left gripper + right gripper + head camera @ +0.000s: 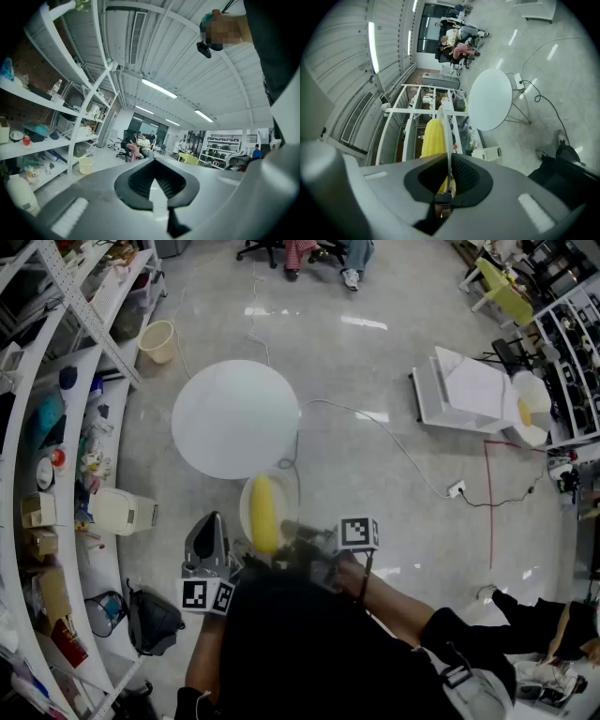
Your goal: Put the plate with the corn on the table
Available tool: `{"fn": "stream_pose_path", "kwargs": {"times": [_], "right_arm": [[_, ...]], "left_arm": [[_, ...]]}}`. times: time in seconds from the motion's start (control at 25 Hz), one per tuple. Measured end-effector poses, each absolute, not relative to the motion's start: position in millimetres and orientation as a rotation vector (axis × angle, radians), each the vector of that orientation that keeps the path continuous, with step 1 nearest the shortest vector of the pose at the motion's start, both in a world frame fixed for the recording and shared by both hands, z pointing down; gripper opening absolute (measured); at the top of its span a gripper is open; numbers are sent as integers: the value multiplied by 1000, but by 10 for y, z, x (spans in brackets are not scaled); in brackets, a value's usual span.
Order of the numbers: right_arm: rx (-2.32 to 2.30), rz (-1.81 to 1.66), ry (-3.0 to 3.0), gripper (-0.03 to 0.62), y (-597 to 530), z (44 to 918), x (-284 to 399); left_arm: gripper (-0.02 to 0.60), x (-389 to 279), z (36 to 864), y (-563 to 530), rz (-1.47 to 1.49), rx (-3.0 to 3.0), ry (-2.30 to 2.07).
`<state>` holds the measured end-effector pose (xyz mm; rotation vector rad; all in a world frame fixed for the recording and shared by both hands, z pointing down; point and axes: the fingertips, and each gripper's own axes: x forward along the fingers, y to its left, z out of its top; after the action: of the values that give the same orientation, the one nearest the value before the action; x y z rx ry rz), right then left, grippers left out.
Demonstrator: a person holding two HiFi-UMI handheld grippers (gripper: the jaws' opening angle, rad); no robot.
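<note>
The corn (pixel 263 514) is bright yellow on a pale cream plate (pixel 247 505). The round table (pixel 234 418) is white, the bucket (pixel 157 341) cream, the cable (pixel 488 502) red, the floor (pixel 375 381) glossy grey.

The corn (pixel 263 512) is laid on the plate (pixel 288 502), which is seen just before the round table (pixel 234 418). Shelving (pixel 37 474) is set along the left, with a bucket (pixel 157 341) beside it, beyond the table.
</note>
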<state>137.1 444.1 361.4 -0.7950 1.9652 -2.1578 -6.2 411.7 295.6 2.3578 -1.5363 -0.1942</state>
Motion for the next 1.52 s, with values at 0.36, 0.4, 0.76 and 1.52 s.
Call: {"fn": "stream_pose_path", "kwargs": {"times": [0.36,0.4,0.76,1.52], "right_arm": [[-824,-2200,1949,29,4489,3570,1405],[-803,-2181,1975,31,4473,3552,1396],[-730,-2195,2030,32,4438,3555,1479],[-706,-2279,2028,34,3869,3678,1138]], "left_arm": [[5,-48,2947,4142,-197,2344,-1562],[5,-51,2946,4146,-196,2340,-1568],[5,24,2904,4220,-205,2286,-1648],[5,-472,3031,3801,-208,2215,-1789]]}}
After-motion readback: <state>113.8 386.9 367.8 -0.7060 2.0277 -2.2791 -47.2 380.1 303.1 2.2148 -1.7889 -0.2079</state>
